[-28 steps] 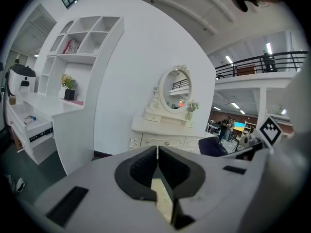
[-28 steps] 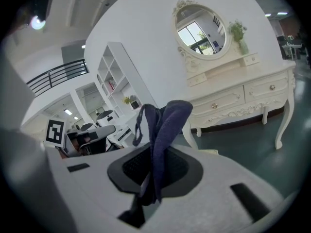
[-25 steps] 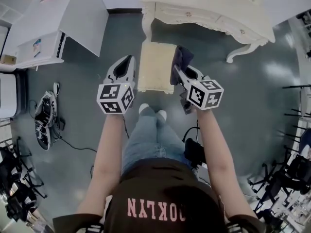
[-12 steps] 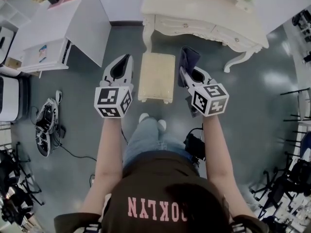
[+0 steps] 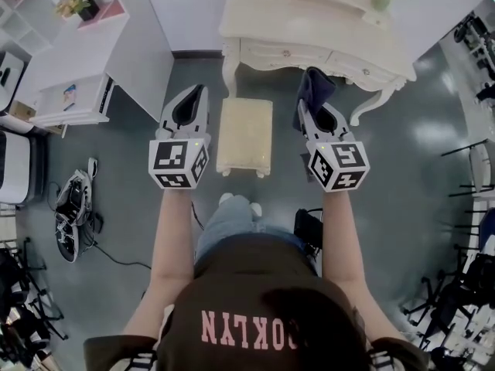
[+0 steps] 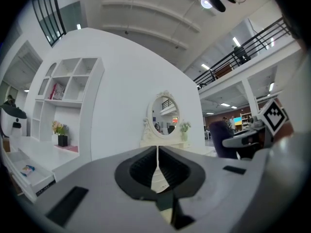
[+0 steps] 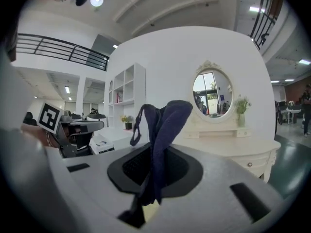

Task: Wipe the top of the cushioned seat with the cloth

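Floor-standing cushioned seat is not yet wiped. Right of it, the right gripper pinches the cloth; the left gripper has its jaws pressed together, empty. Next, the cloth needs lowering onto the seat.

We see bright, even indoor light. Floor glare at 3 o'clock in head view. Gripper views: heavy fisheye, dark corners, near foreground soft.

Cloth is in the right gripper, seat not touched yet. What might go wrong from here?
1. The cloth is pinched at one fold in the right gripper, mostly loose beyond the jaws; it may bunch or slip while wiping.
2. The left gripper is shut, empty and off the cushioned seat, so the seat may slide on the floor.
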### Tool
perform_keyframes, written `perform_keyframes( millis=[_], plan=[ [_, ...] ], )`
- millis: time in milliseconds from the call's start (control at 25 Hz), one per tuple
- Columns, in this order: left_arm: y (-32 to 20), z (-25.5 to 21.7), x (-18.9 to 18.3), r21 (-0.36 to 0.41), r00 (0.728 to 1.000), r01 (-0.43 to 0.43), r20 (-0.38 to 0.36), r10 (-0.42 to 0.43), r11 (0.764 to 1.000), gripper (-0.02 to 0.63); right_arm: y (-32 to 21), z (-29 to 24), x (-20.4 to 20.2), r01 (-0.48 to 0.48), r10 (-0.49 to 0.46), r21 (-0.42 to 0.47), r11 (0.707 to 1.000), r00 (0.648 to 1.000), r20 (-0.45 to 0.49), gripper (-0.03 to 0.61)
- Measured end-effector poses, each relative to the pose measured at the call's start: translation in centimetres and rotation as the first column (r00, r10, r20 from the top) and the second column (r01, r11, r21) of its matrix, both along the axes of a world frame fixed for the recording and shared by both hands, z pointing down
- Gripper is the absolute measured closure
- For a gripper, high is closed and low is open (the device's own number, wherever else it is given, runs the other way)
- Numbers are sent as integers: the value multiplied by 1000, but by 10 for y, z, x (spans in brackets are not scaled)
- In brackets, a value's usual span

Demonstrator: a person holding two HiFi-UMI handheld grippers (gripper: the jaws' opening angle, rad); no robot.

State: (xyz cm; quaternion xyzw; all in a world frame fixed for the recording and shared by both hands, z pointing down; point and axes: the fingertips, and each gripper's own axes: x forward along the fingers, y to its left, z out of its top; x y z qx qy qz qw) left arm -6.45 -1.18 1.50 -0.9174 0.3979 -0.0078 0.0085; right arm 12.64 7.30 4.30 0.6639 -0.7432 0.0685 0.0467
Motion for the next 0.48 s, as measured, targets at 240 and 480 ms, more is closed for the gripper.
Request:
perform_keyframes(
  millis=[240,480],
  plan=[
    [7,-22,9,90,1000,-6,6,5,996,603,10,-20,1,-9,14,112,994,999,-46,546],
    [12,-29,7,120,1000,5,10,-6,993,603,14,-25,-1,-14,25,155,988,997,-71,546]
  ],
)
